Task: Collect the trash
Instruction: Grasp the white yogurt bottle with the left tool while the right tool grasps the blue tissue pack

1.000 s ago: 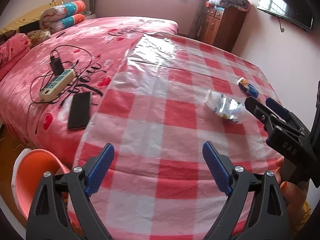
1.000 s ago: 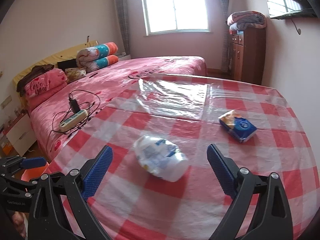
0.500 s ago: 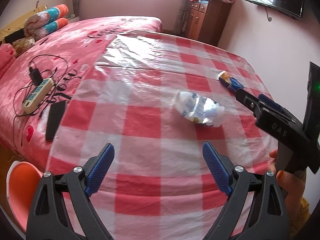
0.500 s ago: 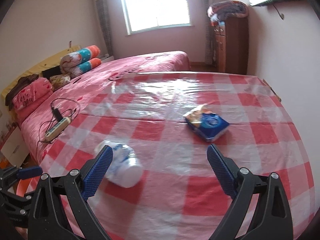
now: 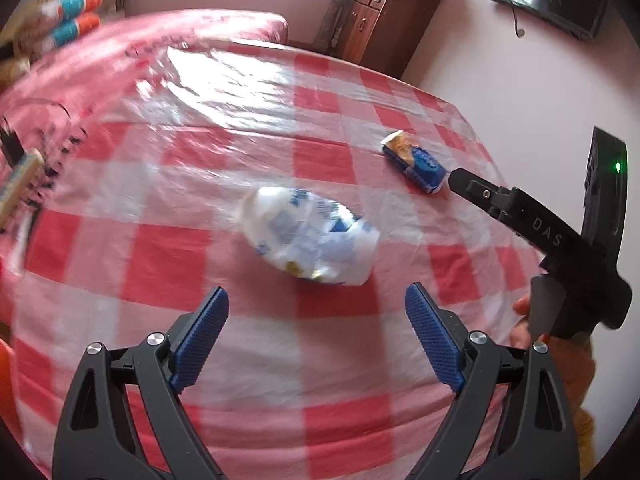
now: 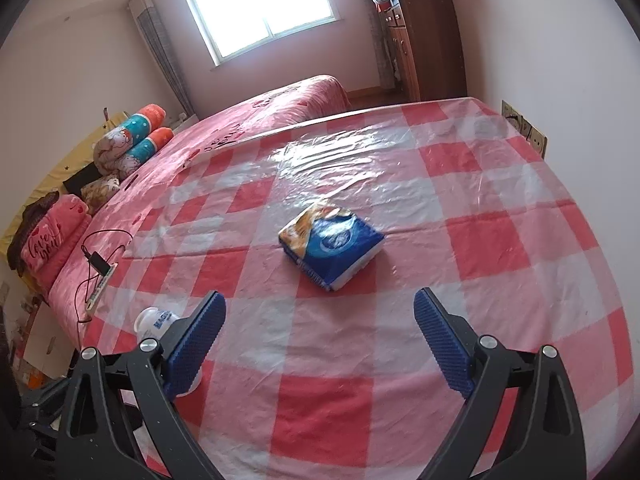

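A: How is the left claw (image 5: pixel 316 340) held?

B: It is spread wide and nothing is gripped; the crumpled white plastic bag (image 5: pixel 310 240) is seen just beyond its blue pads (image 5: pixel 202 336), at the centre of the frame on the checked tabletop (image 5: pixel 160 248).

A: And the right claw (image 6: pixel 320 340)?

B: Likewise released and empty. The blue snack packet (image 6: pixel 332 242) is seen ahead of it, untouched, mid-frame; the bag (image 6: pixel 154 320) is partly hidden behind its left finger.

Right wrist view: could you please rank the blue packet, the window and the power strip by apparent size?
1. Window, though it is far away.
2. Blue packet, nearer the camera.
3. Power strip, smallest.
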`<action>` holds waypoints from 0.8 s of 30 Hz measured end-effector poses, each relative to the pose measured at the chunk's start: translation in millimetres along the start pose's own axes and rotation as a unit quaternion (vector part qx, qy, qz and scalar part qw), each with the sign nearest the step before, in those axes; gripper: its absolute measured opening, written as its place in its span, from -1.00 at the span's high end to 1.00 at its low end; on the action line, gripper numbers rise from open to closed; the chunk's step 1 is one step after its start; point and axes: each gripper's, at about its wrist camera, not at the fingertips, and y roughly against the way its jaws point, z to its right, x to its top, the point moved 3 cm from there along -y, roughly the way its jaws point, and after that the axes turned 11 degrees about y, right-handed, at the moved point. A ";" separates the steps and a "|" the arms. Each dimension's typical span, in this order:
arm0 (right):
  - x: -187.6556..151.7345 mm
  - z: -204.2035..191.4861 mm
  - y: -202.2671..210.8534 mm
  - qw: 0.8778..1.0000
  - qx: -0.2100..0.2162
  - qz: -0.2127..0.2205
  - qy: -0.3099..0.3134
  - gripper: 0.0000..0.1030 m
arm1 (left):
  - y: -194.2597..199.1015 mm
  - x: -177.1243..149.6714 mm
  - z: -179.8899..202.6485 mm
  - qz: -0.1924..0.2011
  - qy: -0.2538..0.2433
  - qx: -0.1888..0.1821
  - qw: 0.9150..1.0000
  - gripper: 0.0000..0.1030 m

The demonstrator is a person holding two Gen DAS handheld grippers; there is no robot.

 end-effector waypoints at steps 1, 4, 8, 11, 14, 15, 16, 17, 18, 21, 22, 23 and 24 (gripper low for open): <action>2.1 2.2 -1.0 1.000 0.003 -0.002 -0.001 -0.82 | -2.3 0.4 1.1 -0.003 0.004 -0.004 1.000 -0.75; 6.1 10.8 -8.9 1.000 0.016 -0.018 -0.011 -0.82 | -10.8 4.9 8.1 -0.006 0.004 -0.012 1.000 -0.75; 9.1 17.8 -21.8 0.999 0.017 -0.042 -0.019 -0.82 | -20.4 11.9 16.0 -0.002 -0.004 -0.011 1.000 -0.75; 13.1 19.3 -26.3 0.999 0.016 -0.048 -0.015 -0.82 | -32.6 19.2 21.9 -0.002 -0.010 -0.005 1.000 -0.75; 19.1 18.7 -31.7 0.999 0.007 -0.051 0.004 -0.82 | -42.9 27.6 25.8 -0.002 -0.013 -0.002 1.000 -0.75; 22.5 16.9 -33.7 0.999 0.000 -0.051 0.018 -0.82 | -45.3 30.0 26.6 -0.002 -0.015 0.001 1.000 -0.75; 24.5 16.0 -35.5 0.998 -0.005 -0.051 0.027 -0.82 | -47.4 31.9 27.1 -0.001 -0.016 0.006 1.000 -0.75; 27.7 14.8 -38.3 0.998 -0.010 -0.052 0.038 -0.82 | -51.0 33.9 27.9 -0.001 -0.018 0.015 1.000 -0.75; 31.0 12.2 -41.1 0.997 -0.012 -0.053 0.051 -0.82 | -51.6 34.9 28.6 0.002 -0.021 0.019 1.000 -0.75; 36.4 7.8 -46.8 0.996 -0.011 -0.051 0.070 -0.82 | -53.7 36.6 28.9 0.011 -0.030 0.034 0.999 -0.75; 38.6 5.2 -50.7 0.995 -0.014 -0.051 0.083 -0.82 | -53.9 36.7 28.8 0.013 -0.032 0.036 0.999 -0.75; 40.2 3.2 -54.0 0.995 -0.015 -0.053 0.089 -0.82 | -54.1 36.5 28.9 0.015 -0.034 0.038 0.999 -0.74; 41.0 1.1 -57.5 0.994 -0.014 -0.056 0.096 -0.82 | -54.1 36.4 28.8 0.018 -0.035 0.041 0.998 -0.70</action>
